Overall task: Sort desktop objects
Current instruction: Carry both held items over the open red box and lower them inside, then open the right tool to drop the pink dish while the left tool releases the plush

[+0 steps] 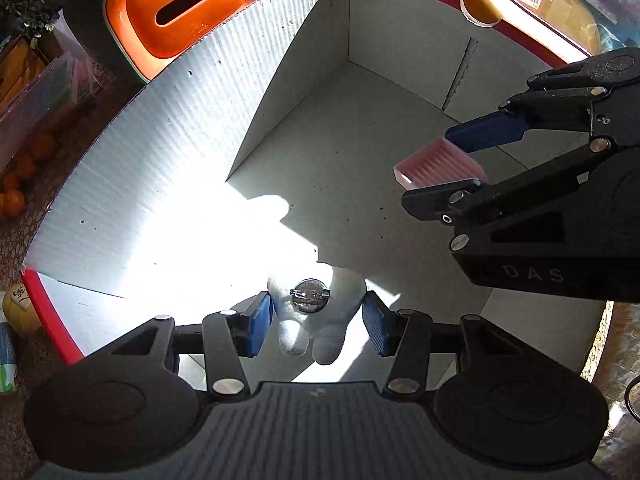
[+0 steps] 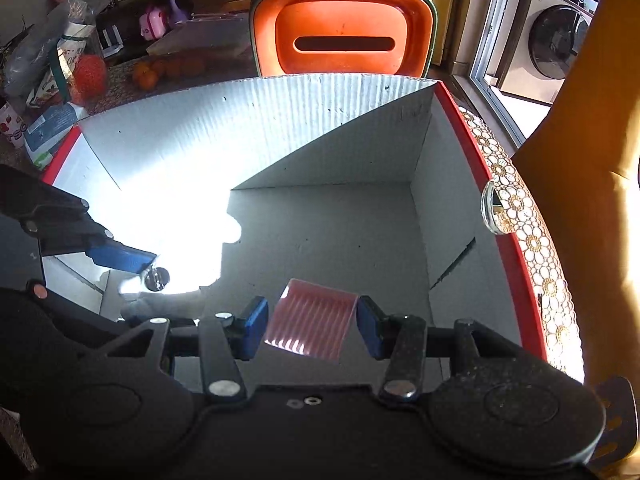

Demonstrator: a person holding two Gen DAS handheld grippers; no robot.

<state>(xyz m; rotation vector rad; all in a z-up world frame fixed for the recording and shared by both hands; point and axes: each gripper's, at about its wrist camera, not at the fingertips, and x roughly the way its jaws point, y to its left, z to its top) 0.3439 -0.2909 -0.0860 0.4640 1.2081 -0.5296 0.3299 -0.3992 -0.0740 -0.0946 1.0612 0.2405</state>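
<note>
- Inside the big white cardboard box with the red rim (image 1: 256, 92), both of my tools point down at its floor.
- My left gripper (image 1: 318, 322) is partly closed, and its blue pads (image 1: 260, 322) squeeze a small white plush toy with a shiny round metal pin on it (image 1: 310, 300).
- The toy hangs over the bright sunny patch, near the box's left wall.
- My right gripper (image 2: 312, 326) is partly closed too, and it holds a flat pink ribbed plastic block (image 2: 310, 324) by its two side edges.
- The pink block is above the shady floor, nearer the right wall of the box, and it tilts a little.
- The two tools are near each other but do not touch.
- Behind the far wall of the box stands an orange plastic chair back with a long slot (image 2: 344, 36).
</note>
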